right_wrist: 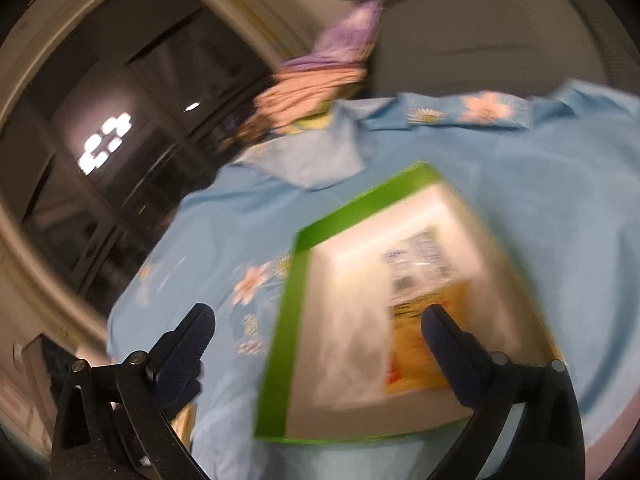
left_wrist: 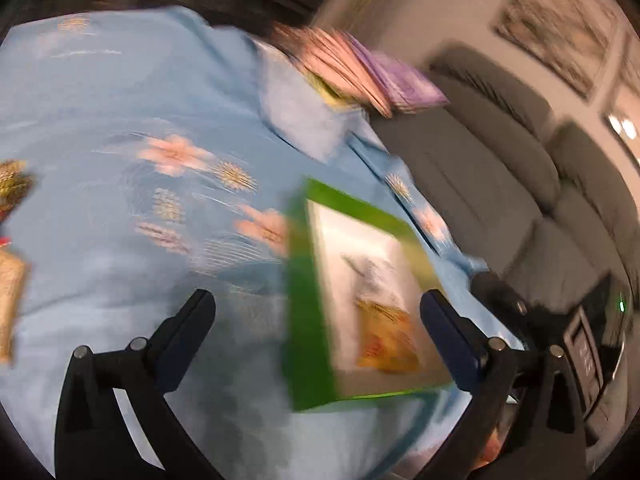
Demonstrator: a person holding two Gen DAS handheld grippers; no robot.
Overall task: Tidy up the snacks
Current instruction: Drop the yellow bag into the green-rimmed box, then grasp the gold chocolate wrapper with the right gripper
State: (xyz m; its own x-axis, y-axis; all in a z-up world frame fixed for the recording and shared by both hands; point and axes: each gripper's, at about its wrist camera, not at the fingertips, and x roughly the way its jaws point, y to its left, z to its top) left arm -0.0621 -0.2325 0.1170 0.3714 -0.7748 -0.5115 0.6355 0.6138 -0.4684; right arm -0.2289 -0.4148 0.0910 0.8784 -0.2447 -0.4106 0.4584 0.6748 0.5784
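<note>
- ok so closest to each lens is the tongs themselves: left gripper (left_wrist: pixel 316 312) and right gripper (right_wrist: pixel 318 326), both spread wide and released, nothing pinched between the pads. Everything's motion-blurred btw.
- biggest thing under them: the blue flowery tablecloth (left_wrist: pixel 120 100), filling the area ahead of and beneath both sets of tongs.
- grey sofa (left_wrist: pixel 500 168), off past the right-hand finger in the left wrist view, beyond the cloth's edge.
- green box (left_wrist: pixel 308 280) lying flat on the cloth, open side up. In the left wrist view it sits between the fingers but shoved toward the right-hand one. In the right wrist view it (right_wrist: pixel 288 320) sits just ahead, and the right-hand finger overlaps its inside.
- snack packet (left_wrist: pixel 384 332) inside the box, orange/yellow with a pale top. Left view: just beside the right-hand finger. Right view: the right-hand fingertip sits over the packet (right_wrist: pixel 412 344); touching or not, can't tell.
- stack of pink and purple packs (left_wrist: pixel 360 68) way ahead of the tongs, at the far edge of the cloth.
- a couple more packets (left_wrist: pixel 12 288) at the far left of the left gripper, too blurry to read.
</note>
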